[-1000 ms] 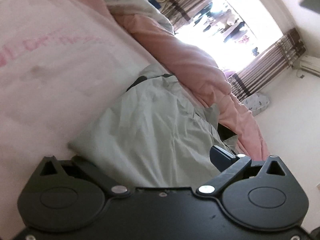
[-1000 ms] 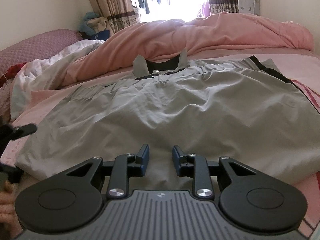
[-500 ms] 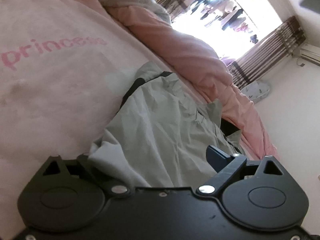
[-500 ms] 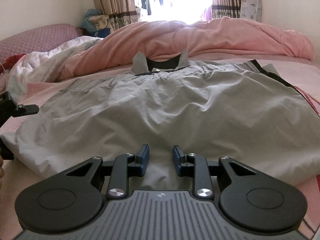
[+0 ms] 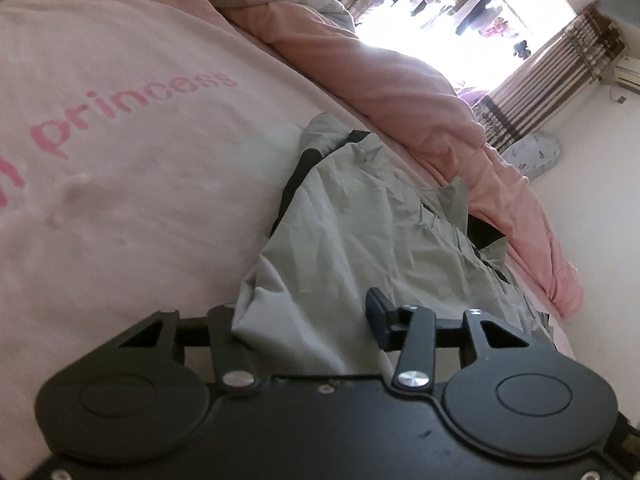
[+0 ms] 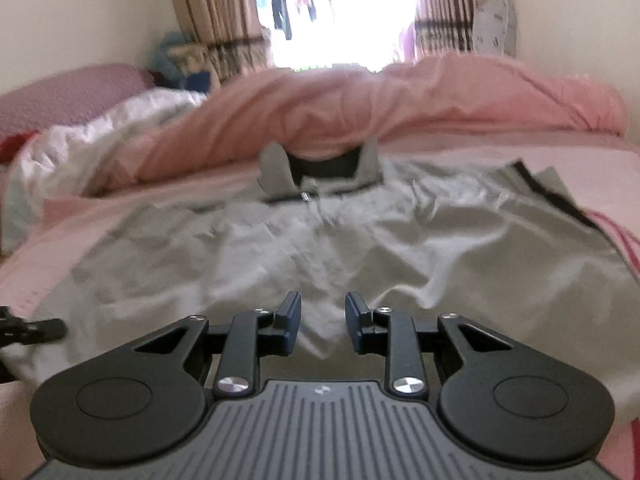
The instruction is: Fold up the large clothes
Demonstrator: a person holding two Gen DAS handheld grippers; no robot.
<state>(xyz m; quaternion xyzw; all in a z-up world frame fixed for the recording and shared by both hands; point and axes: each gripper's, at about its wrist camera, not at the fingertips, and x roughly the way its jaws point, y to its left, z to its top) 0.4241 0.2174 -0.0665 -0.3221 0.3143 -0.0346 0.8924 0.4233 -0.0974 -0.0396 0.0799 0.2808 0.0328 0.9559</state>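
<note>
Currently: the wrinkled light-grey jacket with black trim point(image 6: 360, 248) lies spread flat on the bed's pale pink sheet point(image 5: 120, 200), collar at the far side, hem nearest both cameras. Far collar stands up, black lining showing, a small metal zip pull below it. The sheet carries pink lettering "princess" in the left wrist view.

Left gripper point(image 5: 304, 312): jaws have just been closing, with a bunched edge of the jacket between them. Cloth hides the left finger tip; the right finger point(image 5: 378, 310) sits against the fabric fold. Can't tell if the pads actually press on the cloth.

Right gripper point(image 6: 322, 322): jaws partly apart, a clear gap between the dark blue pads. It sits low over the near hem of the jacket; grey fabric shows through the gap, nothing pinched. This view is motion-blurred.

In the right wrist view, the left gripper's black finger shows at the far left edge, at the jacket's left margin.

Behind the jacket: a rumpled salmon-pink duvet point(image 6: 400, 108) across the far side of the bed, a white quilt point(image 6: 100, 132) at far left. Bright window with striped brown curtains point(image 6: 216, 20) beyond.
</note>
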